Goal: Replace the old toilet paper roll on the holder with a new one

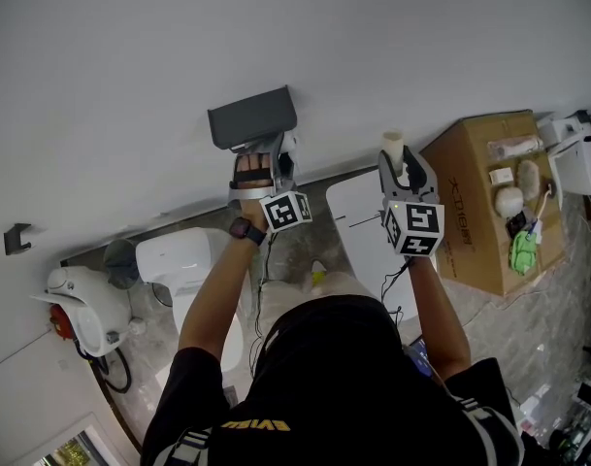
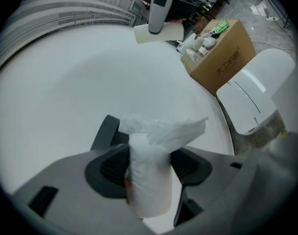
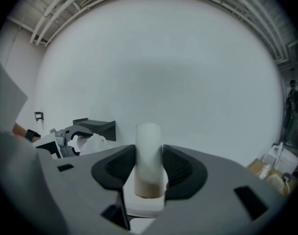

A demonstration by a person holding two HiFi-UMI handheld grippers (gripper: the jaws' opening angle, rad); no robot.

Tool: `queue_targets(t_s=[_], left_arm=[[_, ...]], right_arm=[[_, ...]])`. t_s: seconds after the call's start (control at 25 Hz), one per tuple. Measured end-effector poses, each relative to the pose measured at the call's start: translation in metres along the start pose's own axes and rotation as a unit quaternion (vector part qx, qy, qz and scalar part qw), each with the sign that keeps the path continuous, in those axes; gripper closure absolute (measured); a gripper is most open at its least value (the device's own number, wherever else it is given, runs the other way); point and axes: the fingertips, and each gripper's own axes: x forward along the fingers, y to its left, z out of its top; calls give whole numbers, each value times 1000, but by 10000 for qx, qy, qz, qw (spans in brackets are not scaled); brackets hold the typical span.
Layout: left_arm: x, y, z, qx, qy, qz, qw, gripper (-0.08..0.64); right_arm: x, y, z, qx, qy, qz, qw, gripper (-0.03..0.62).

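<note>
Well, little of the writing here can be read. The cardboard box (image 1: 479, 202), well to the right of the holder (image 1: 253, 116), has a line of printed letters along its side, but they are too small to make out. The yellow print on the person's dark shirt is blurred as well. Each tool carries a cube of black-and-white square markers (patterns, not words).

The holder is a dark grey bracket with a flat top, fixed to the pale wall. The left tool (image 2: 149, 166) sits just under it. It is clamped on the new roll (image 2: 148, 190), with the pads pressing both sides of the white paper and a loose sheet flapping off the top. From the right gripper view the roll is right below the holder, though I cannot tell whether they touch.

The left forearm is bare and reaches straight toward the holder. There is a dark watch (image 1: 245, 229) on the wrist, and the tool points slightly downward.

The right tool (image 3: 149, 168) is off to the right of the holder, at about the same height and apart from it. Its pads are closed on the old tube (image 3: 148, 151), a nearly bare core that stands upright with brown card showing at its lower end. The right arm is stretched forward, roughly parallel to the left.

Below and left of the holder is a white toilet (image 1: 179, 260). Far to the left of the holder, a small dark hook (image 1: 16, 236) is on the wall.
</note>
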Motion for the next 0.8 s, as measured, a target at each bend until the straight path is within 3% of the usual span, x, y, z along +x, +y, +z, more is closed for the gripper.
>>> queue_targets(t_s=[0.52, 0.8], left_arm=[[-15, 6, -30, -42, 260, 90, 9996, 284], [-20, -6, -21, -676, 109, -29, 9976, 273]], right_arm=[[10, 32, 8, -92, -60, 290, 9995, 415], [11, 48, 11, -163, -83, 422, 9989, 416]])
